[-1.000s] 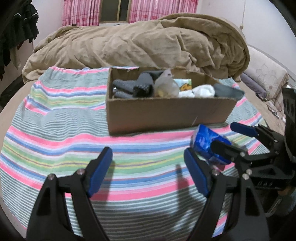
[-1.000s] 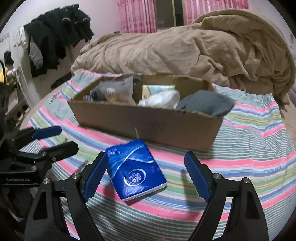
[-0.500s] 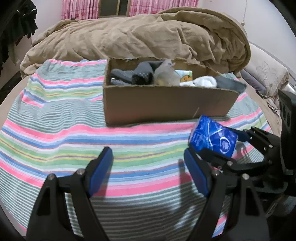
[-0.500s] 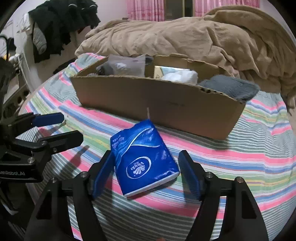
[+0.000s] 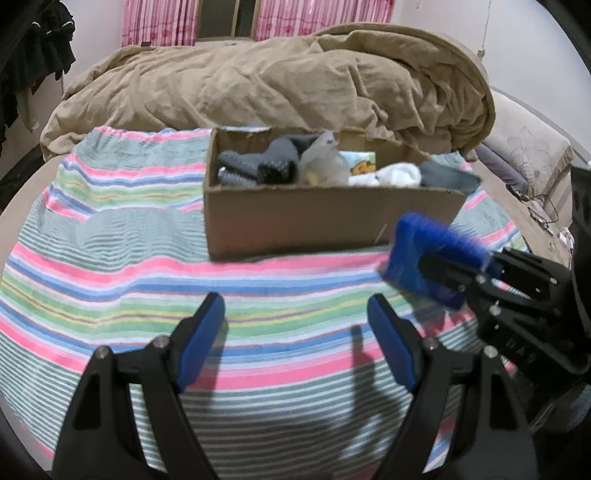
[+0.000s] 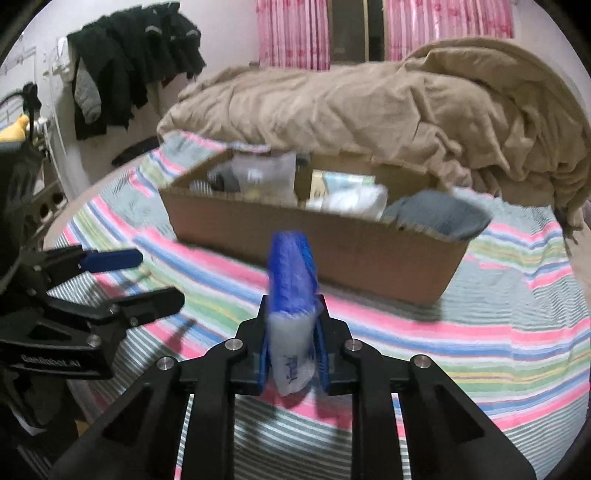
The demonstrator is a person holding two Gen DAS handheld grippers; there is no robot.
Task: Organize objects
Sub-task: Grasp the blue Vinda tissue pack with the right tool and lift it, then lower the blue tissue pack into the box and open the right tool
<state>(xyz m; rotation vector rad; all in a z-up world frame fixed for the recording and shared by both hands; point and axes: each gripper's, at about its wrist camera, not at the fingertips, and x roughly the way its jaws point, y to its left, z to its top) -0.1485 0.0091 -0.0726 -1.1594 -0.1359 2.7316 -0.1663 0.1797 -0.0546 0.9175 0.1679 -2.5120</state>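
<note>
My right gripper (image 6: 292,339) is shut on a blue tissue pack (image 6: 291,280) and holds it edge-on above the striped blanket (image 6: 461,332), in front of the cardboard box (image 6: 314,243). In the left wrist view the pack (image 5: 417,258) shows at the right, blurred, in the right gripper (image 5: 465,273). My left gripper (image 5: 295,332) is open and empty over the blanket (image 5: 110,258), in front of the box (image 5: 314,218). It also shows at the left of the right wrist view (image 6: 129,277). The box holds grey socks (image 5: 258,162), a clear bag (image 5: 325,162) and white cloth (image 5: 391,175).
A crumpled tan duvet (image 5: 277,85) lies behind the box. Dark clothes (image 6: 129,62) hang on the left wall. Pink curtains (image 6: 291,29) are at the back. A pillow (image 5: 524,155) lies at the far right.
My right gripper closed on the tissue pack and lifted it off the blanket, turning it edge-on. The left gripper stayed open in about the same place.
</note>
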